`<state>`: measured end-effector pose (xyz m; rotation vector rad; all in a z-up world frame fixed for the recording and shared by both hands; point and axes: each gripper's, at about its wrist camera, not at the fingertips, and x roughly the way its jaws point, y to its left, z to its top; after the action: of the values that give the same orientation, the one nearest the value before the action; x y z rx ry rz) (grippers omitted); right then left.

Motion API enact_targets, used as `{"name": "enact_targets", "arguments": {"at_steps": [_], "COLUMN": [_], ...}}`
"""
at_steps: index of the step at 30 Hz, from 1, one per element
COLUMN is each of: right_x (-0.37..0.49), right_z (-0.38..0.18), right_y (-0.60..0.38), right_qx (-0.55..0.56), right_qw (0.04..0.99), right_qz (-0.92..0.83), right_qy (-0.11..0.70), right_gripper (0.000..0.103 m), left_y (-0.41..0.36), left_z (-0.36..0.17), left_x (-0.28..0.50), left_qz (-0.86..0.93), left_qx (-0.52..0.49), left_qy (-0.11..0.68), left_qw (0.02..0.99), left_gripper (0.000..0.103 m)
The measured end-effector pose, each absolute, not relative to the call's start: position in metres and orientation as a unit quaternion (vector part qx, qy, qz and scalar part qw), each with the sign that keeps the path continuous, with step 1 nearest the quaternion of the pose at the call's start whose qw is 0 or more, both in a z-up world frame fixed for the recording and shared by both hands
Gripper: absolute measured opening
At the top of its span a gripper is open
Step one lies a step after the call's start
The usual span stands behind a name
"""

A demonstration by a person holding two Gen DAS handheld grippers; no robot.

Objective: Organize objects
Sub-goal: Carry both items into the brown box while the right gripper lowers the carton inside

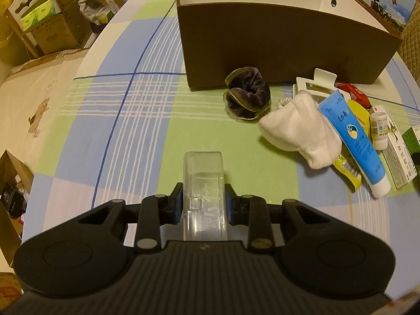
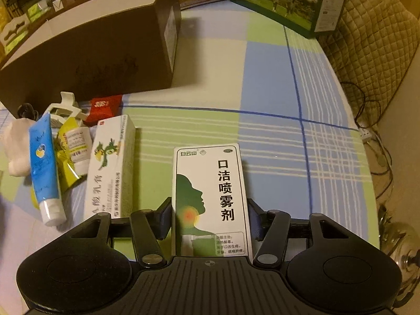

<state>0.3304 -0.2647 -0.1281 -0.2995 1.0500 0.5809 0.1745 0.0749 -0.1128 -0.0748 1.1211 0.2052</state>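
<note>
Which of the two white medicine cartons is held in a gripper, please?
The throat-spray carton with the green head silhouette, clamped in the right gripper; the parrot carton lies on the table.

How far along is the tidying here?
Nothing looks packed: the brown cardboard box shows no contents. In hand: left gripper clamps a clear plastic case; right gripper clamps a white-and-green spray carton. Left: dark velvet scrunchie, white sock, blue tube.

Both wrist views steep-down, close over table; share brown box [image 1: 283, 44].
</note>
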Motion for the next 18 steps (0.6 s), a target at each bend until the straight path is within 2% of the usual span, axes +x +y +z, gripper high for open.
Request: {"name": "enact_targets", "arguments": {"at_steps": [7,18], "right_x": [0.329,0.333], "right_z": [-0.101,-0.037], "right_y": [-0.257,-0.195], "right_qx": [-0.101,-0.065], "right_qw": [0.819,0.811], "right_qz": [0.3,0.384], "right_qy": [0.479,0.436], "right_gripper": [0.053,0.053], "left_y": [0.082,0.079], "left_z": [-0.095,-0.019], "left_x": [0.171,0.208], "left_qz": [0.112,0.085], "left_qx": [-0.05,-0.047], "left_qy": [0.509,0.432], "left_qw": [0.852,0.897], "left_gripper": [0.026,0.026]}}
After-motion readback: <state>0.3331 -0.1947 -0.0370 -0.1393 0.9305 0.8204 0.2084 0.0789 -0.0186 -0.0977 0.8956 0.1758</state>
